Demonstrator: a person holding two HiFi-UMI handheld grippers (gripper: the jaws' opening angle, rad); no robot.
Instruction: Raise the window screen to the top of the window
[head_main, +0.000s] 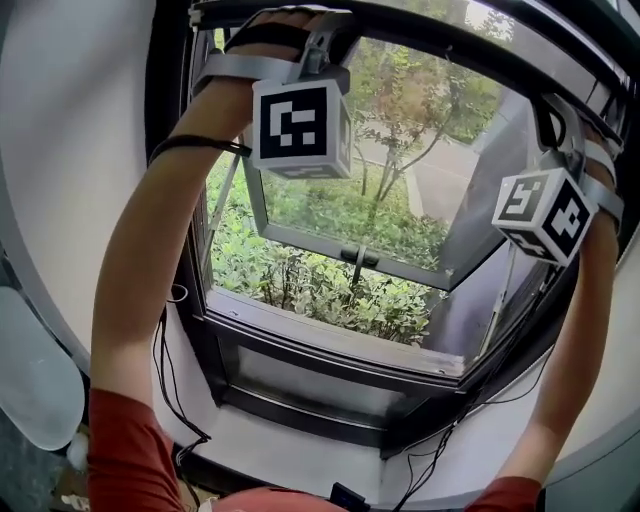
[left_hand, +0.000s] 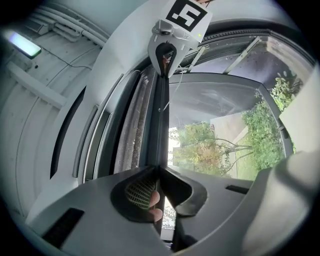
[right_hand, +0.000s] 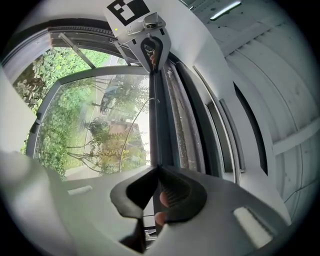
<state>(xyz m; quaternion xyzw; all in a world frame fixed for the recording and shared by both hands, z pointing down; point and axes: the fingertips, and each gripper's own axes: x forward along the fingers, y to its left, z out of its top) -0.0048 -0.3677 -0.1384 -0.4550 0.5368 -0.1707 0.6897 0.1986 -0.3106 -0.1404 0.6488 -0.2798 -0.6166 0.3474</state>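
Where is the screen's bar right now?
High in the window frame: in the left gripper view the dark screen bar runs from the left gripper, shut on it, to the right gripper, folded mesh at its left.

Screen bar (left_hand: 161, 125) between left gripper (left_hand: 159, 169) and right gripper (right_hand: 159, 167)

No text, brand, number or sign can be read in any view.
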